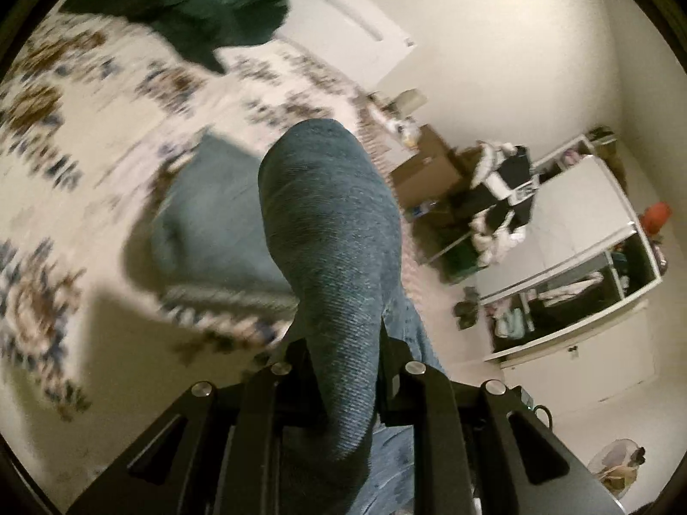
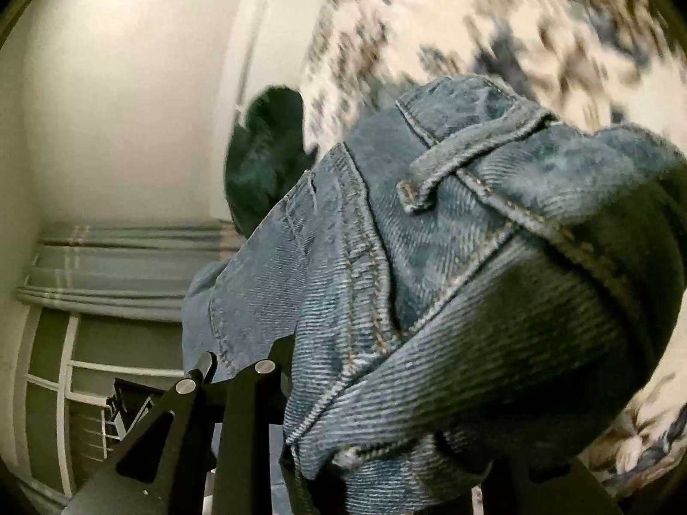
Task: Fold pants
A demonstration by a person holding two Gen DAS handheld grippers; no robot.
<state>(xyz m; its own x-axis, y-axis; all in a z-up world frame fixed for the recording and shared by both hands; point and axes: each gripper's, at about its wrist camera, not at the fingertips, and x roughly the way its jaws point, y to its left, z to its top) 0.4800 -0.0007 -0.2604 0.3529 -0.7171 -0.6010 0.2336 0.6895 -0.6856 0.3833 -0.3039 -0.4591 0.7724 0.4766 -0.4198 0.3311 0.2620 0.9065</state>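
Both tools (left (image 1: pixel 339 356), right (image 2: pixel 343 386)) clamp the jeans (image 1: pixel 330 223) — lifted above bedspread (image 1: pixel 86 137).

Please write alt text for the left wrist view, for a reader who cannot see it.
The left gripper is shut on a bunched fold of blue jeans, lifted above a bed with a floral cover. A dark green garment lies further up the bed, and an open white closet stands at the right.

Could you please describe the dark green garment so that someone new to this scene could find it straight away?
Start at the floral bedspread. At its far end, by the white wall, lies the dark green garment in a rumpled heap. Unlike the blue jeans held in the left gripper, it is fuzzy and nearly black.
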